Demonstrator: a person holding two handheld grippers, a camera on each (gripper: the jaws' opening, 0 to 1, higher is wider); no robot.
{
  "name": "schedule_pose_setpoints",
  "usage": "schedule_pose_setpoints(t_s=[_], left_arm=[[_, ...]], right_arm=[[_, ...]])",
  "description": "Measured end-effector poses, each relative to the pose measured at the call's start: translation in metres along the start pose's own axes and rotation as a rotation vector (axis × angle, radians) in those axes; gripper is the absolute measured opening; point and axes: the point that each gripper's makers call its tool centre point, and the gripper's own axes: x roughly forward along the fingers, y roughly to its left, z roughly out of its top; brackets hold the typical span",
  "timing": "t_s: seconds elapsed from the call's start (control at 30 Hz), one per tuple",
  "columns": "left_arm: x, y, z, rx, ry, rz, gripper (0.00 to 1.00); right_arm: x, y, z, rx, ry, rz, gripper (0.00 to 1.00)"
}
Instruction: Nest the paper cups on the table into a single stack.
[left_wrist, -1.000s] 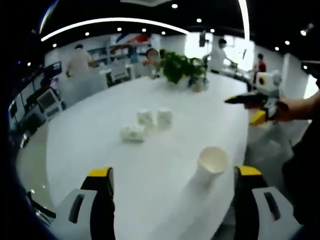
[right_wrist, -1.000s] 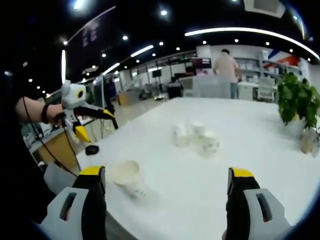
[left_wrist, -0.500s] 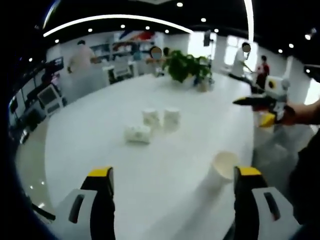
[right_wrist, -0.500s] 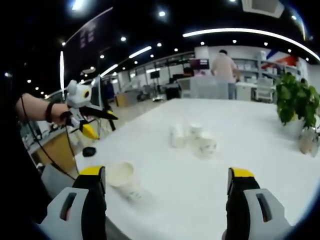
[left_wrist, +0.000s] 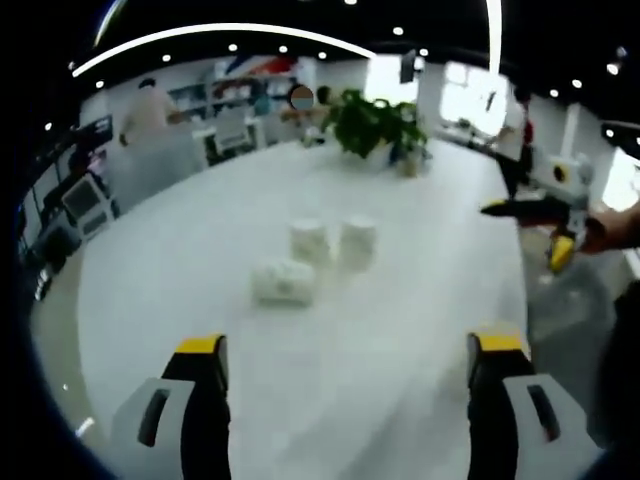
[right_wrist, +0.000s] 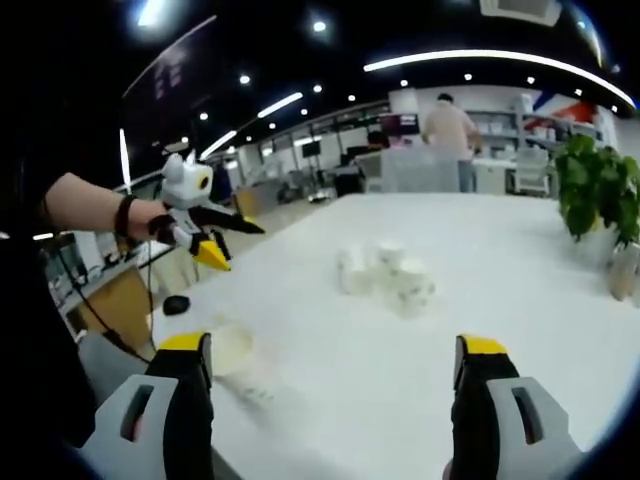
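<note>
While both grippers are held above the near edge, the white table (left_wrist: 200, 250) is seen spreading ahead of them in each view.

Left gripper (left_wrist: 345, 365): jaws spread wide, nothing held between them. Right gripper (right_wrist: 335, 365): jaws likewise spread wide, nothing gripped.

Potted plant (left_wrist: 372, 122) is set at the far side of the table; it is also seen at the right edge of the right gripper view. A person (right_wrist: 449, 130) is standing beyond the far end.

Cup cluster (left_wrist: 312, 258) is placed mid-table, well ahead of the left gripper's jaws and roughly centred between them: two cups upright side by side, one cup (left_wrist: 283, 281) lying on its side just in front of them. In the right gripper view the same cluster (right_wrist: 385, 277) is seen ahead, between the jaws, well apart from them.

Lone cup (right_wrist: 232, 355) is tipped near the table edge, just beside the inner face of the right gripper's left jaw; contact cannot be told, the picture is blurred there.
</note>
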Motion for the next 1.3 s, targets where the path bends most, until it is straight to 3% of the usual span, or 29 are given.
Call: schedule_pose_setpoints(t_s=[0.47,0.77,0.97,1.3], left_arm=[[0.038,0.007,0.014,0.010,0.028,-0.038,0.98],[0.058,0.027,0.018,0.031,0.074,-0.049,0.96],[0.074,0.038,0.026,0.030,0.073,-0.060,0.95],[0.096,0.053,0.019,0.024,0.105,-0.076,0.93]], right_arm=[[0.013,-0.020,0.001,0.030,0.008,0.016,0.98],[0.014,-0.032,-0.004,0.056,0.009,0.009,0.98],[0.016,-0.043,-0.010,0.085,0.015,0.005,0.98],[0.023,-0.055,-0.012,0.096,0.023,0.011,0.98]])
